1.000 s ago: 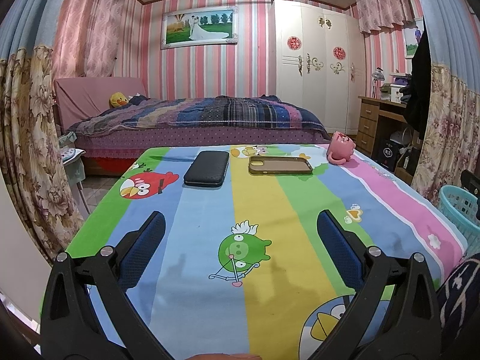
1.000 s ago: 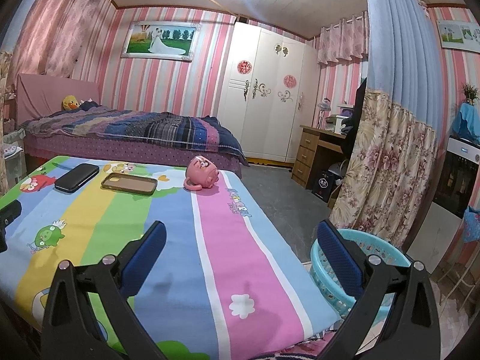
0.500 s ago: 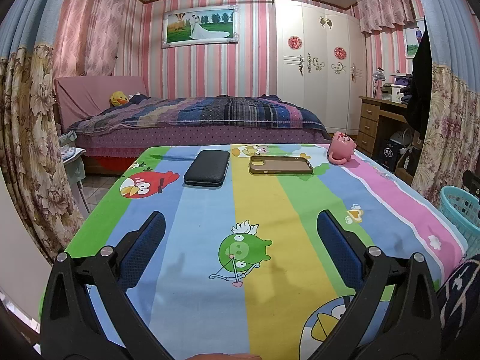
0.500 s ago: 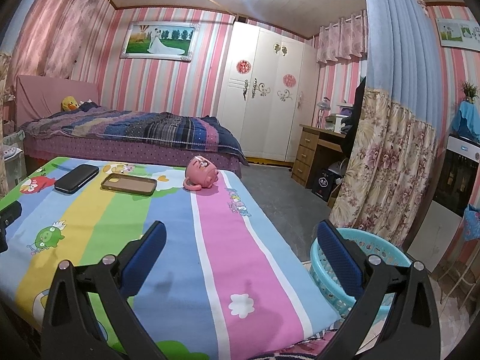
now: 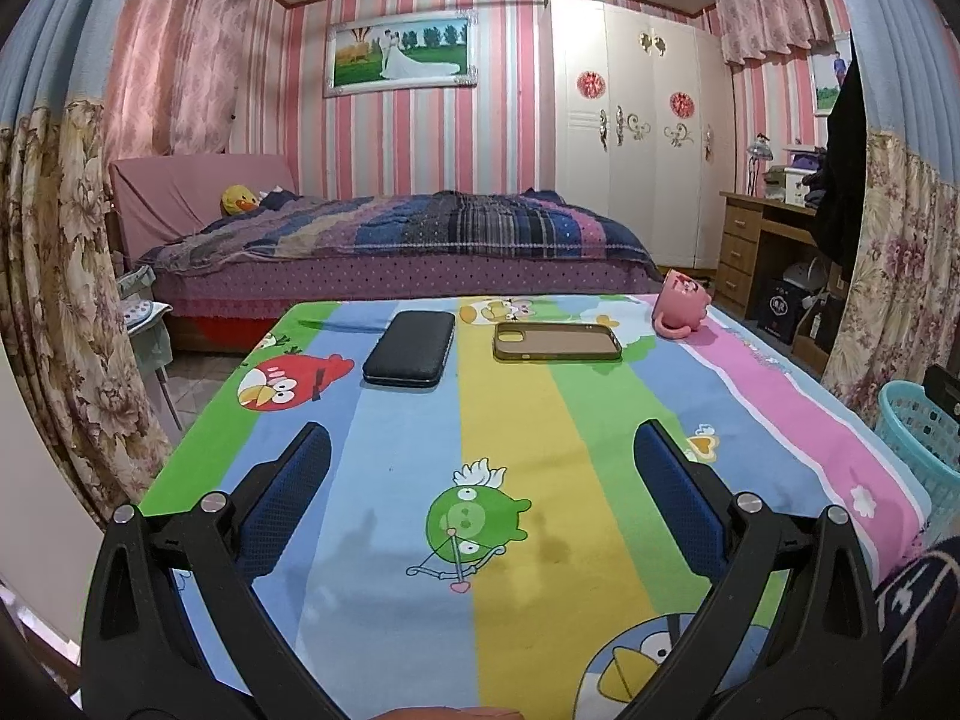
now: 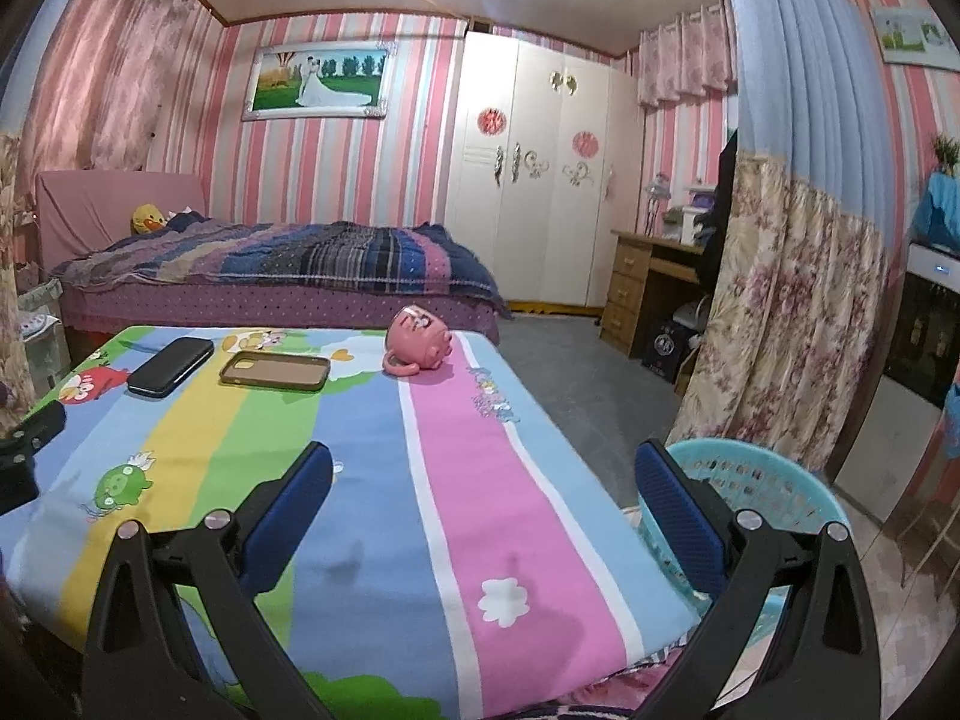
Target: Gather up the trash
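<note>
A table with a striped cartoon cloth (image 5: 516,420) carries a black case (image 5: 409,347), an olive phone case (image 5: 557,341) and a tipped pink mug (image 5: 681,303) along its far edge. They also show in the right wrist view: black case (image 6: 171,366), phone case (image 6: 275,370), mug (image 6: 418,345). My left gripper (image 5: 480,468) is open and empty above the near middle of the cloth. My right gripper (image 6: 480,483) is open and empty over the table's near right part. A turquoise basket (image 6: 762,480) stands on the floor to the right of the table.
A bed (image 5: 396,240) stands behind the table, a white wardrobe (image 5: 636,138) and wooden desk (image 5: 762,240) at the back right. Floral curtains (image 6: 780,300) hang to the right, another curtain (image 5: 54,300) to the left. The basket also shows in the left wrist view (image 5: 918,432).
</note>
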Demonstrator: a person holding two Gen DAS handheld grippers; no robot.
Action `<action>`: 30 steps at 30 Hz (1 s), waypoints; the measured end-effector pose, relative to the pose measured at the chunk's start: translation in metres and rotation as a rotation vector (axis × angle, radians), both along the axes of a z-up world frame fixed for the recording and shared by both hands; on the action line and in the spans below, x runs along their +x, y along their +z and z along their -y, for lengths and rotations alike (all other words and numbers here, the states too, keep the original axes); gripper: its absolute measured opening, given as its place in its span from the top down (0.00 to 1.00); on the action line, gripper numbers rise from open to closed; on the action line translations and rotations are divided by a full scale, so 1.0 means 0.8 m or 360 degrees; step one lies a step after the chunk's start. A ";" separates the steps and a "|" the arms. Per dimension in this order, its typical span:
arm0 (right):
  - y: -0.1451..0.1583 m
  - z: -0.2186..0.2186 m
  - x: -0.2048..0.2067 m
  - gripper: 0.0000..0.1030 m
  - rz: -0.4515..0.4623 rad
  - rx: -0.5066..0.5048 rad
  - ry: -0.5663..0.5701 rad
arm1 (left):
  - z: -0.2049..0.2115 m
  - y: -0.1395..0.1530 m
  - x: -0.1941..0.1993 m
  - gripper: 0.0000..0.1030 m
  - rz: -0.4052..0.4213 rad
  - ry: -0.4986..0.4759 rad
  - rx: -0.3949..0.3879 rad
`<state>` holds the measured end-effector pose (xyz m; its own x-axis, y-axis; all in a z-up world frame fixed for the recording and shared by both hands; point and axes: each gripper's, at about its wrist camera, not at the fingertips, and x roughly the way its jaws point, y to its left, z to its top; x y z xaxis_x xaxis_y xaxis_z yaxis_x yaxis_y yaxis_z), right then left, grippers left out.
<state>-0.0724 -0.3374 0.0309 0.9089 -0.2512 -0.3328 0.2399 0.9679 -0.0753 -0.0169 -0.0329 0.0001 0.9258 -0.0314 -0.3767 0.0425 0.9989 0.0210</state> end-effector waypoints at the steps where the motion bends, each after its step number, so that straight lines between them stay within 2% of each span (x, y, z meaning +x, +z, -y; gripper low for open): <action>1: 0.000 0.002 0.003 0.04 -0.0007 0.0012 0.0017 | 0.002 0.002 0.002 0.05 -0.0015 0.0013 0.0007; 4: 0.000 0.004 0.009 0.04 0.0049 0.0002 0.0056 | 0.006 0.016 0.010 0.05 -0.0042 0.0052 0.0026; 8: -0.011 -0.001 0.024 0.04 0.0110 -0.0121 0.0079 | 0.006 0.040 0.020 0.05 -0.0043 0.0142 0.0063; 12: -0.023 0.005 0.039 0.04 0.0033 -0.0192 0.0097 | -0.001 0.055 0.028 0.05 -0.0058 0.0193 0.0005; 17: -0.012 0.014 0.037 0.04 0.0023 0.0070 0.0148 | 0.005 0.051 0.042 0.05 -0.0045 0.0155 0.0051; 21: -0.015 0.004 0.041 0.04 -0.0014 0.0067 0.0127 | -0.004 0.034 0.048 0.05 -0.0071 0.0086 -0.0071; 25: -0.010 0.011 0.046 0.04 -0.0132 0.0246 0.0178 | -0.010 0.015 0.049 0.05 -0.0117 0.0004 -0.0092; 27: -0.012 0.012 0.048 0.04 -0.0152 0.0247 0.0113 | -0.014 0.012 0.049 0.05 -0.0183 0.0001 -0.0103; 30: -0.024 0.010 0.037 0.04 -0.0192 0.0200 0.0095 | -0.019 0.017 0.032 0.05 -0.0149 0.0041 -0.0078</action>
<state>-0.0426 -0.3452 0.0120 0.8725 -0.1477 -0.4657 0.1785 0.9837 0.0225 0.0087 -0.0177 0.0135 0.8875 -0.0284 -0.4599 0.0160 0.9994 -0.0308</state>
